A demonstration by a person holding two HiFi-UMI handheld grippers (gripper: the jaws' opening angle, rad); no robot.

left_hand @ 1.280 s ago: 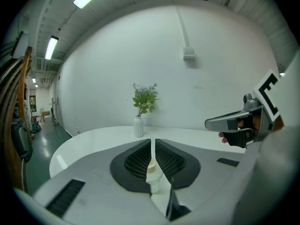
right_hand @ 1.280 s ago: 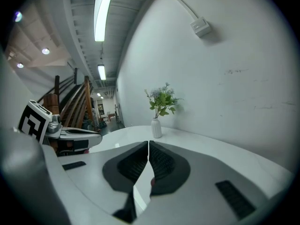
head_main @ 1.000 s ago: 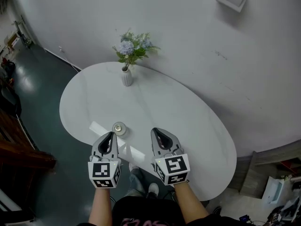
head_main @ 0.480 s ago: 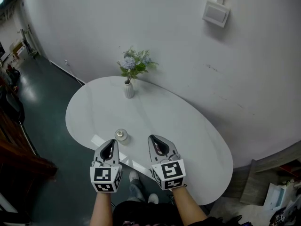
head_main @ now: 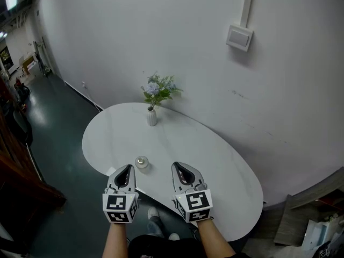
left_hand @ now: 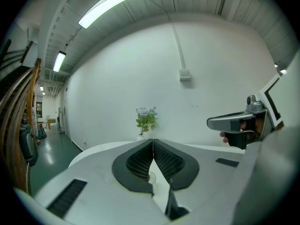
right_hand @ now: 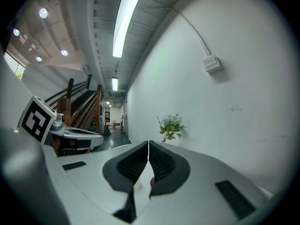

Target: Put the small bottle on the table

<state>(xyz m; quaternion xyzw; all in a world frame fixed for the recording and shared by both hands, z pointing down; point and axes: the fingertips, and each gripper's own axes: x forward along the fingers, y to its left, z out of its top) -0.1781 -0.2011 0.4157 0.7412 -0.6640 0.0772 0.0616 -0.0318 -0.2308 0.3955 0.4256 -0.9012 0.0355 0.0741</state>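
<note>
The small bottle, clear with a metal cap, stands upright on the white oval table near its front left edge. My left gripper hovers just in front of it and slightly left, apart from it, jaws shut with nothing between them. My right gripper is held beside it over the table's front edge, jaws also shut and empty. Each gripper shows at the edge of the other's view: the right gripper, the left gripper.
A white vase with blue flowers and green leaves stands at the table's far side, near the white wall. A grey wall box hangs higher up. Dark floor lies to the left, with wooden stairs at the far left.
The head view has lifted and pulled back, so more wall shows. Both grippers stay side by side at the table's front edge. The bottle has not moved on the table.
</note>
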